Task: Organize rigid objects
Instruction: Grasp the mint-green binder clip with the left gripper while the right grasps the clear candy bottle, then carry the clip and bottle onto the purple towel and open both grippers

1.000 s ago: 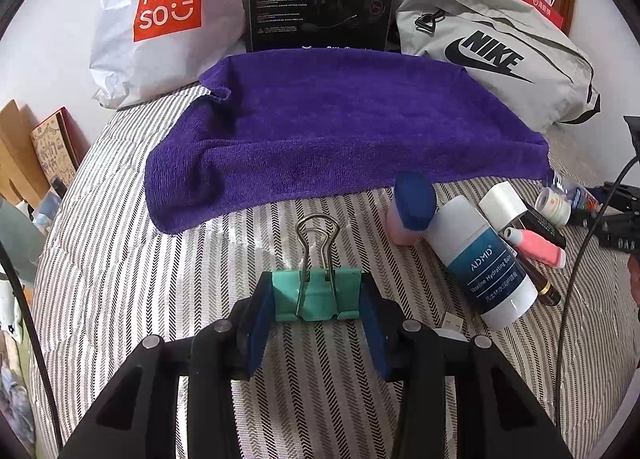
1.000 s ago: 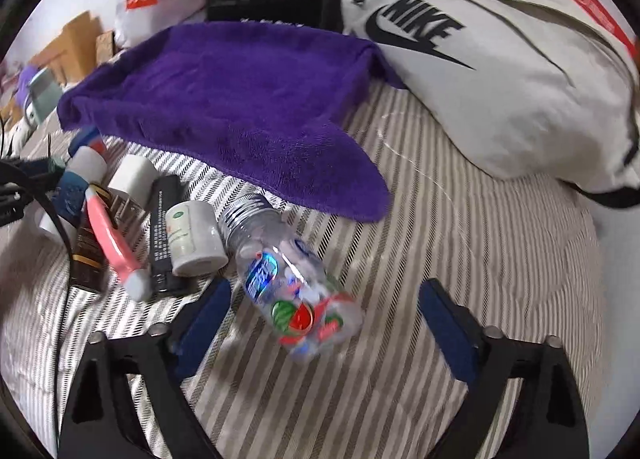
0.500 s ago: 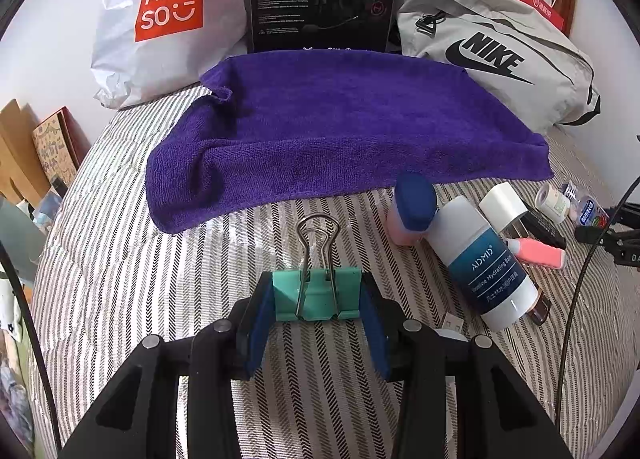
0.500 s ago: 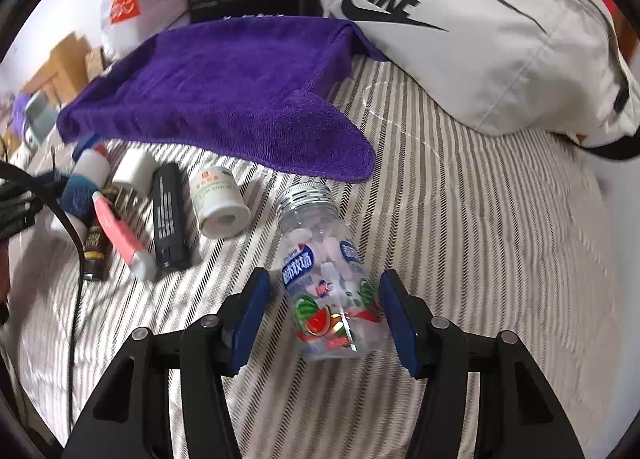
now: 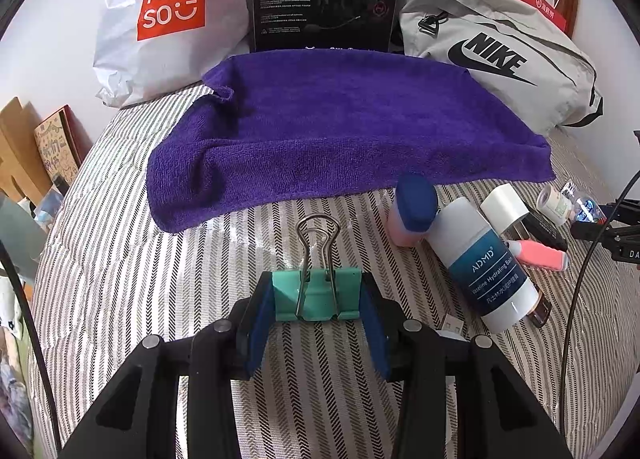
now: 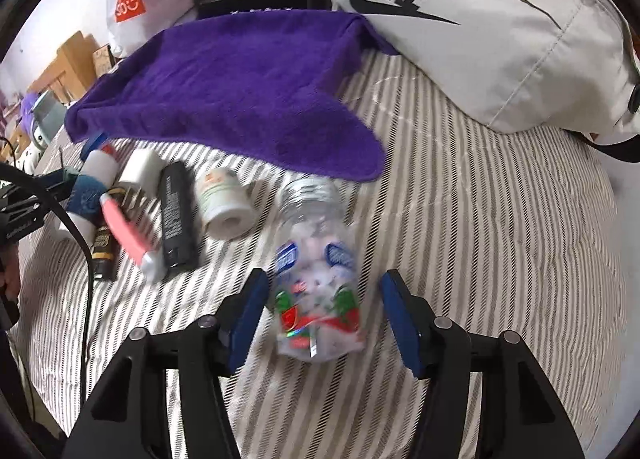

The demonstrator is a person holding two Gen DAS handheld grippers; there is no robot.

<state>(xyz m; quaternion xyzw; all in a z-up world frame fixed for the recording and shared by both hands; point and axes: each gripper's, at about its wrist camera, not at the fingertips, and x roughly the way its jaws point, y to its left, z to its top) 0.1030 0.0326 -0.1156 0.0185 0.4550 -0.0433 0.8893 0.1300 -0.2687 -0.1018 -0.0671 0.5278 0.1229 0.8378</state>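
A: Left wrist view?
B: Left gripper (image 5: 317, 295) is clenched on the teal metal binder clip (image 5: 316, 293), held above the striped bedcover (image 5: 120, 279). Stiff, light; the flat sides suit the pads.

A: Right wrist view?
B: Right gripper (image 6: 324, 299) stands released astride the clear plastic candy bottle (image 6: 318, 279) lying on the bedcover, jaws apart from it. Light, smooth, likely to roll; grip mid-body.
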